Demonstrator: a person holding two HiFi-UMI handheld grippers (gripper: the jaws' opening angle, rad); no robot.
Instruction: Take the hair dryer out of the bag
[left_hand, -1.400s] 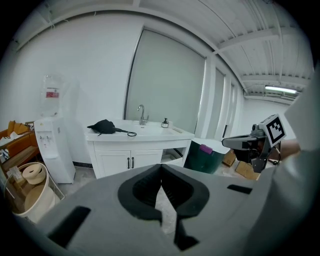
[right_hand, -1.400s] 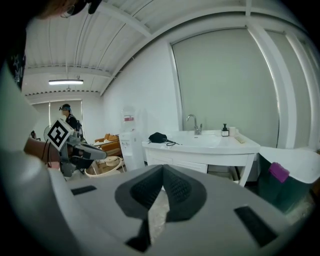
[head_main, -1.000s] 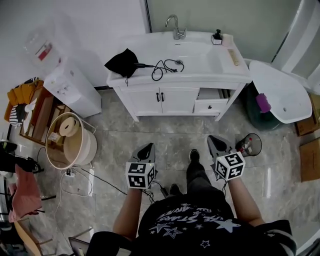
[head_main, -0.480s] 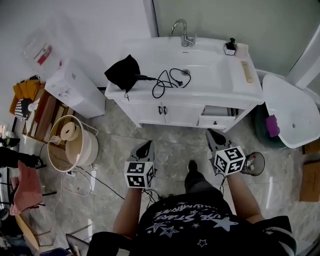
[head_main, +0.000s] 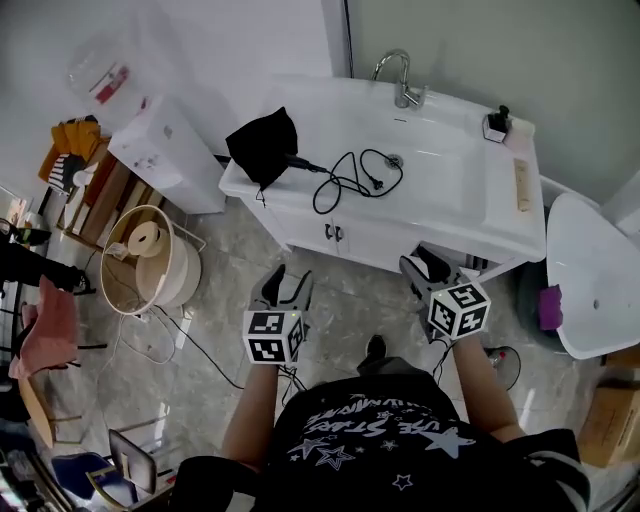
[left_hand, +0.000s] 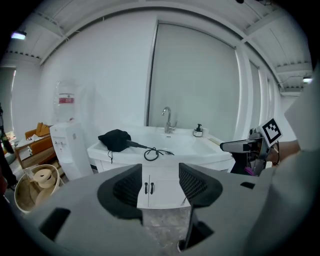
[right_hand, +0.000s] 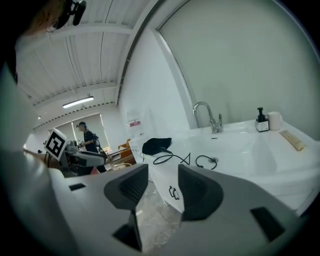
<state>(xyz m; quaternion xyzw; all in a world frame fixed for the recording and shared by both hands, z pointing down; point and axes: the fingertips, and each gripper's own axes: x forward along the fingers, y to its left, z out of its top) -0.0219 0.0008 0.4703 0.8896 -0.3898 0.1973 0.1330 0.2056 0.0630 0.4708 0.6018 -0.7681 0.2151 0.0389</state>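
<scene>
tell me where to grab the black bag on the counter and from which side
Pinch the bag at its bunched closed end, the one away from the sink, coming from the counter front. A stem and cord stick out of the end facing the sink, so that mouth should probably stay free.

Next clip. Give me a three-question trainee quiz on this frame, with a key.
1. True or false: the bag lies on the floor.
2. The cord lies on: A the counter; B the floor; C the water dispenser.
3. Is the dryer out of the bag yet?
Key: 1 false, it lies on the counter. 2 A. 3 No; only its handle end and cord stick out.
</scene>
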